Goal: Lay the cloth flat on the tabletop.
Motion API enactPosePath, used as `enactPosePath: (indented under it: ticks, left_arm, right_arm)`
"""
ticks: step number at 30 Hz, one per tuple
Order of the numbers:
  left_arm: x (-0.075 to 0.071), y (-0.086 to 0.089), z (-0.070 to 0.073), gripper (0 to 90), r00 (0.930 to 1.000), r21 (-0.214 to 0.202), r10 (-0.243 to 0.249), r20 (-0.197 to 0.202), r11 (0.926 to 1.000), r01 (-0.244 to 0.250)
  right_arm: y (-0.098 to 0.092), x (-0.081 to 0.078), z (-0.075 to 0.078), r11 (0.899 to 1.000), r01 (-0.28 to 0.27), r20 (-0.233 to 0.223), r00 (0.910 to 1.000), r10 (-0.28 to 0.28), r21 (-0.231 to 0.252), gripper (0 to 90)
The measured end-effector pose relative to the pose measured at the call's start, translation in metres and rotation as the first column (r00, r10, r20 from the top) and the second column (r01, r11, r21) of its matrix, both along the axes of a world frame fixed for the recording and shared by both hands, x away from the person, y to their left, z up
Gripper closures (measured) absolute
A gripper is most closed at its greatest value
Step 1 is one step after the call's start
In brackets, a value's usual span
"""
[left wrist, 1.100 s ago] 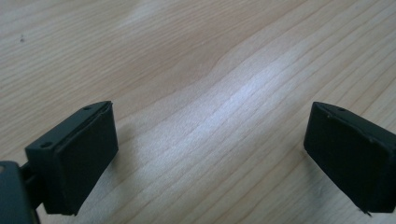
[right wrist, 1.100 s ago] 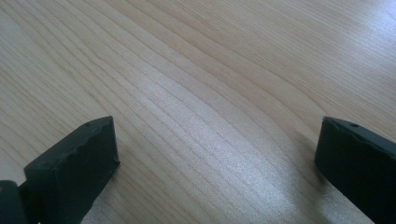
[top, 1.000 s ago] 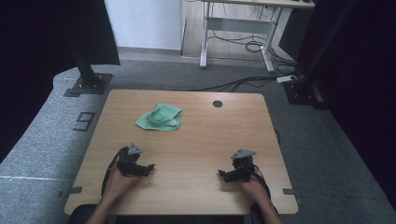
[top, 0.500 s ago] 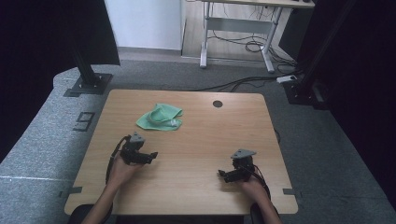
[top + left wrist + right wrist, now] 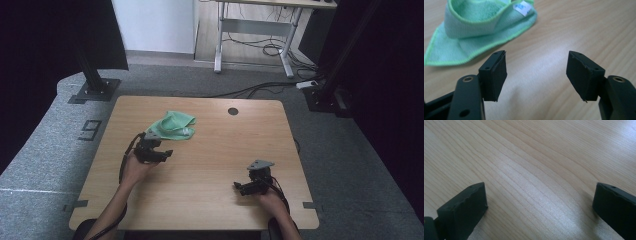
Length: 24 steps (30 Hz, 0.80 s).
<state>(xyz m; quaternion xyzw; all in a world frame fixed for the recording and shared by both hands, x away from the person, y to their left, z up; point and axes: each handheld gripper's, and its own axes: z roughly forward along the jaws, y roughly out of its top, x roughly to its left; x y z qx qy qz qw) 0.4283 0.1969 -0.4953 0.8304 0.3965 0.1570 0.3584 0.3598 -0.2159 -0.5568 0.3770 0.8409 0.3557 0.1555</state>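
L gripper (image 5: pixel 159 152) sits left of table centre, just short of the green microfibre cloth (image 5: pixel 174 125), jaws aimed at it. Looks like an approach for a pinch. Jaws have just been closing from wider, but nothing is between them yet: in the left gripper view the pads (image 5: pixel 496 75) stand apart over bare wood, cloth (image 5: pixel 479 27) ahead and to the left, not touching. So released, no contact. My guess is it's pre-sizing the gap for a thin edge or corner, since a flat cloth needs a narrow bite.

Cloth itself is on the far-left part of the wooden table (image 5: pixel 210 200), well apart from the R side. Loosely folded and bunched, not flat: one fold rolled over on top, a pointed corner trailing toward the near-left. Mint green w/ brighter green stitched hem, fine ribbed weave, small white care tag w/ blue print near the top fold. Soft and limp, so it'll prob drag and unfold when lifted. The trailing corner looks like the easiest grab pt.

R gripper (image 5: pixel 254 184) is parked near the front-right edge, low over the table, far from the cloth. Jaws wide apart in the right gripper view, just wood grain (image 5: pixel 529 170) between the pads (image 5: pixel 466 205). Released, holding nothing. Reads as idle/waiting, maybe for a 2nd corner later.
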Motion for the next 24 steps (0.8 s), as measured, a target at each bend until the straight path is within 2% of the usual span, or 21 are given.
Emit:
enactPosePath:
  ticks: [5,12,14,18,24]
  left_arm:
    - [0.015,-0.005,0.004,40.6,1.0,0.007,0.005,0.004,1.0,-0.005]
    - [0.028,-0.008,-0.001,47.5,0.9998,0.022,0.016,-0.007,0.9996,-0.016]
    - [0.031,-0.006,-0.005,52.3,0.9996,0.02,0.027,-0.004,0.9994,-0.027]
    - [0.041,0.001,-0.012,55.5,0.9981,0.024,0.061,-0.011,0.9979,-0.061]
    - [0.052,0.006,-0.015,56.5,0.9958,0.026,0.091,-0.016,0.9956,-0.09]
  right_arm:
    - [0.0,0.0,0.0,1.0,0.0,0.0,1.0,0.0,0.0,0.0]
    - [0.0,0.0,0.0,1.0,0.0,0.0,1.0,0.0,0.0,0.0]
    - [0.0,0.0,0.0,1.0,0.0,0.0,1.0,0.0,0.0,0.0]
    - [0.0,0.0,0.0,1.0,0.0,0.0,1.0,0.0,0.0,0.0]
    - [0.0,0.0,0.0,1.0,-0.001,0.001,1.0,0.001,0.0,0.0]
